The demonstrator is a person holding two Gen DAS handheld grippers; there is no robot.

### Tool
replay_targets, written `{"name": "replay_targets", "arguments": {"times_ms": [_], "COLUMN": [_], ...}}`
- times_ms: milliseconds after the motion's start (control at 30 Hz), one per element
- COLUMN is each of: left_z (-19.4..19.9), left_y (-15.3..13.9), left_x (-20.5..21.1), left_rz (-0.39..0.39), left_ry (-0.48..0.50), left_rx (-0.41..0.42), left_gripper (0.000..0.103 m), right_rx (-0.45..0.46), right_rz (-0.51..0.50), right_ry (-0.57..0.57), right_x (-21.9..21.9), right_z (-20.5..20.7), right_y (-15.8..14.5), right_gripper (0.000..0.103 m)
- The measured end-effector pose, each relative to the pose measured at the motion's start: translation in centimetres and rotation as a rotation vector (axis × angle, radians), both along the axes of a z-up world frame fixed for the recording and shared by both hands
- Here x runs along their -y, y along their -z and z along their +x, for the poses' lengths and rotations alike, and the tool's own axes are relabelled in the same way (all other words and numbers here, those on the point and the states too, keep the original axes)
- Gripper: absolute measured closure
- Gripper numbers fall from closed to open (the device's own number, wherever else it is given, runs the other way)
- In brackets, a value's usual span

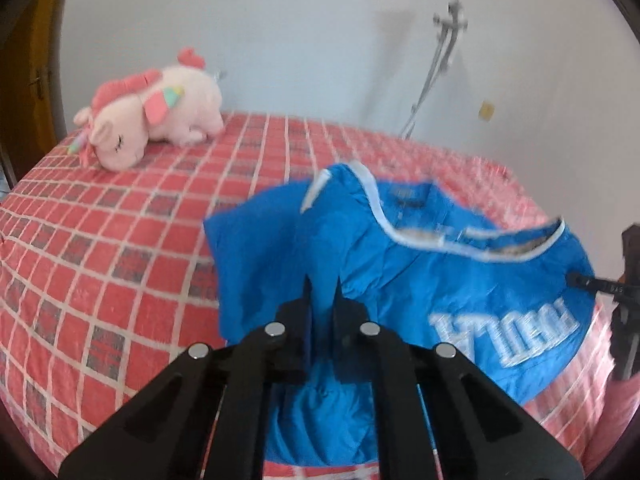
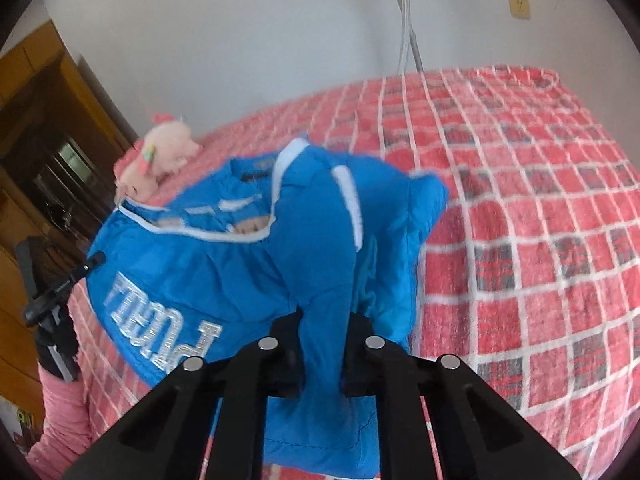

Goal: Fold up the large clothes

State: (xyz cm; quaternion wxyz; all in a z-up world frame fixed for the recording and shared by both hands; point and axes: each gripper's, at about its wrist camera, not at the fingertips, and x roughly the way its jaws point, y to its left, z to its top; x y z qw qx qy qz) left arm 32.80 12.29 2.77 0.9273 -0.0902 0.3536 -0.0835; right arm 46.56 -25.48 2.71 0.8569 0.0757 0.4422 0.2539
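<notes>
In my left wrist view, my left gripper (image 1: 322, 292) is clamped on a fold of the blue jacket (image 1: 400, 280), which lies in a heap on the bed (image 1: 120, 260) with the red checked cover. The cloth comes up between my two fingers and hangs below them. The white-edged collar (image 1: 400, 236) is lifted and blurred, and the white letters (image 1: 504, 328) on the jacket are upside down to me. At the right edge I see my right gripper (image 1: 580, 280), pinching the far side of the jacket. A pink plush toy (image 1: 156, 114) rests on the bed, well apart from the jacket.

In my right wrist view, my right gripper (image 2: 322, 320) is also clamped on blue cloth, a thick fold that rises between the fingers. My left gripper shows at the left edge, touching the jacket.

I judge the step in hand is lifting two edges to start a fold. The next move calls for carrying both sides together, evenly, and laying them flat. I see no container here
</notes>
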Motion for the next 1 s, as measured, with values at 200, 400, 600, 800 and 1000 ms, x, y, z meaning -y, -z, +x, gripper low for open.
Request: {"name": "replay_targets", "arguments": {"times_ms": [200, 400, 600, 800, 1000], "left_z": [1.1, 6.9, 12.3, 15.2, 15.8], "left_y": [-3.7, -4.2, -0.4, 4.0, 7.3], "left_x": [1.0, 0.7, 1.3, 0.3, -1.2], "left_rz": [0.033, 0.026, 0.087, 0.085, 0.057], "left_ry": [-0.030, -0.089, -0.127, -0.156, -0.161], "left_rx": [0.122, 0.142, 0.072, -0.049, -0.118], "left_gripper": [0.098, 0.098, 0.098, 0.095, 0.087], "right_rx": [0.088, 0.066, -0.011, -0.095, -0.117], "right_rz": [0.022, 0.020, -0.009, -0.016, -0.068], "right_ry": [0.035, 0.094, 0.121, 0.151, 0.149], "right_x": [-0.3, -1.0, -2.2, -2.5, -3.7], "right_z": [1.5, 7.6, 13.9, 16.8, 17.2], "right_y": [-4.3, -5.1, -1.0, 3.7, 6.3], "right_gripper": [0.093, 0.093, 0.093, 0.091, 0.085]}}
